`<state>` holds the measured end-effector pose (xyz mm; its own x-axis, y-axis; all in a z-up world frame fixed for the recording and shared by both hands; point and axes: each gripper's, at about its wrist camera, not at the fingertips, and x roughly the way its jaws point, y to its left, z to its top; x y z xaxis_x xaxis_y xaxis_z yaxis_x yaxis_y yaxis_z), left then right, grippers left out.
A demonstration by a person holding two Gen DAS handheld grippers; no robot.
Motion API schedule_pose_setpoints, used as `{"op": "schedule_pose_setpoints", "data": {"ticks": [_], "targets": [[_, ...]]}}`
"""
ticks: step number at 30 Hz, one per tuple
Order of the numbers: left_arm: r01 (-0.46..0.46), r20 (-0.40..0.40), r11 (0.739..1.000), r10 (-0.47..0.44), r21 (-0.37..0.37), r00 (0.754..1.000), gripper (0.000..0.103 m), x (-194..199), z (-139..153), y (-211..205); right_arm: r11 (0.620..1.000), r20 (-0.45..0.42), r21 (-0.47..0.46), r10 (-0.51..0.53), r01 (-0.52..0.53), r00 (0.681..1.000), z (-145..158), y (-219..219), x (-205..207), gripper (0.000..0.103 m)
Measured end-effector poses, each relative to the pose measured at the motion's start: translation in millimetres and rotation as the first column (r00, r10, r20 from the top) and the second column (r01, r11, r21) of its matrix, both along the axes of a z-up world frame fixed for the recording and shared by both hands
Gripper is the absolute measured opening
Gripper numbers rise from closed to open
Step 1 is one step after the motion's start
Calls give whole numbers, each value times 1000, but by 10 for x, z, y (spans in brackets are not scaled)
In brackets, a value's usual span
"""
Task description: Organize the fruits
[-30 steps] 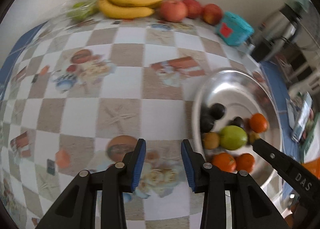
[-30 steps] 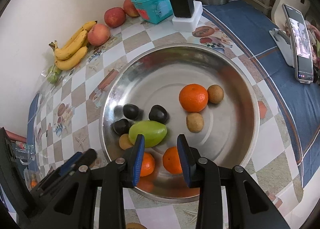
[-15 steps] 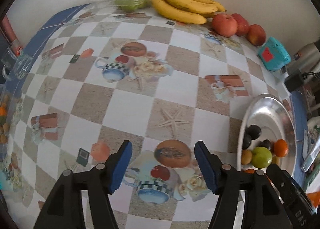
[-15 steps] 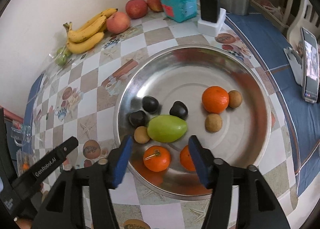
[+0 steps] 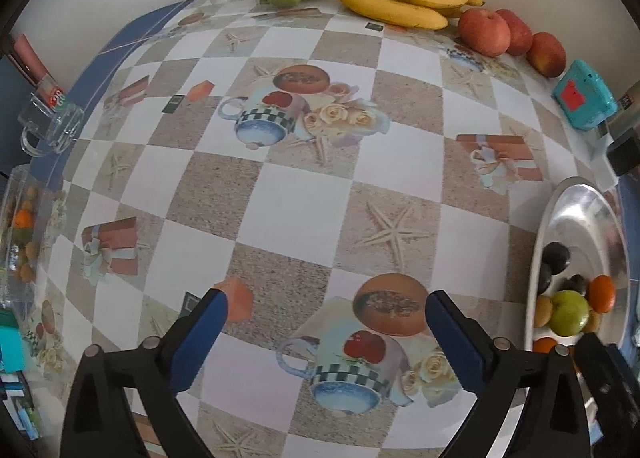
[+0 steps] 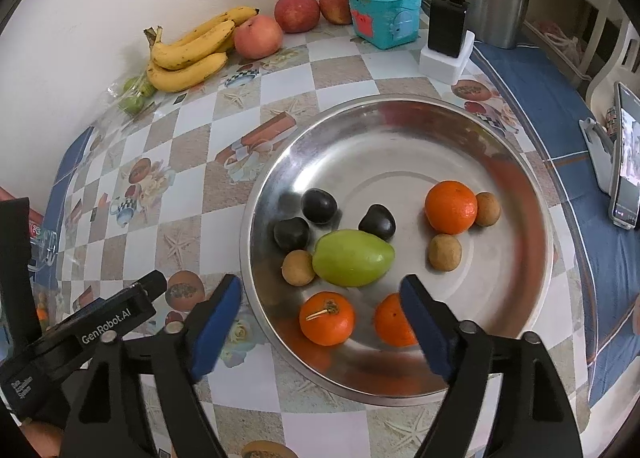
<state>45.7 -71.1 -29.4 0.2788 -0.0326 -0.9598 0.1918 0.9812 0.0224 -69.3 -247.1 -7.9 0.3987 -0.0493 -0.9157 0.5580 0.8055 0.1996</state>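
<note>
A checkered tablecloth [image 5: 296, 214] printed with teapots, starfish and gift boxes covers the table. On it sits a wide steel tray [image 6: 516, 194], and all the loose fruit lies toward its near side. Against the wall at the back rests a bunch of bananas [image 6: 188, 54] with three red apples [image 6: 258, 36] in a row beside it, then a teal box [image 6: 384, 12].

The right gripper [image 6: 320, 312] hangs over the near rim of the tray; its jaws have just been opening and now stand wide with nothing gripped, one orange [image 6: 327, 318] showing between them. The left gripper [image 5: 326, 332] hovers over bare cloth left of the tray, its jaws likewise just opened wide and empty.

In the tray, a green mango [image 6: 352, 258] lies in the middle of the cluster. A second orange [image 6: 392, 320] sits partly behind the right finger, a third [image 6: 451, 207] farther right. Three dark plums [image 6: 319, 205] lie behind the mango, and three small brown fruits [image 6: 445, 252] are scattered among the rest.
</note>
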Motion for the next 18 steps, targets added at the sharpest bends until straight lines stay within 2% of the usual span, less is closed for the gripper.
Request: {"op": "schedule_pose_setpoints", "data": {"ticks": [5, 11, 16, 18], "targets": [[6, 35, 998, -8, 59, 999, 101, 15, -26, 50, 1000, 20, -14, 5, -4, 1000, 32, 25, -4, 96], [29, 85, 994, -38, 107, 996, 101, 22, -45, 56, 1000, 32, 12, 28, -28, 999, -21, 85, 30, 96], [41, 121, 974, -70, 225, 990, 101, 5, -133, 60, 999, 54, -1, 34, -34, 998, -33, 139, 23, 96], [44, 122, 972, -74, 233, 990, 101, -21, -126, 91, 999, 46, -2, 36, -36, 998, -54, 160, -7, 96]]}}
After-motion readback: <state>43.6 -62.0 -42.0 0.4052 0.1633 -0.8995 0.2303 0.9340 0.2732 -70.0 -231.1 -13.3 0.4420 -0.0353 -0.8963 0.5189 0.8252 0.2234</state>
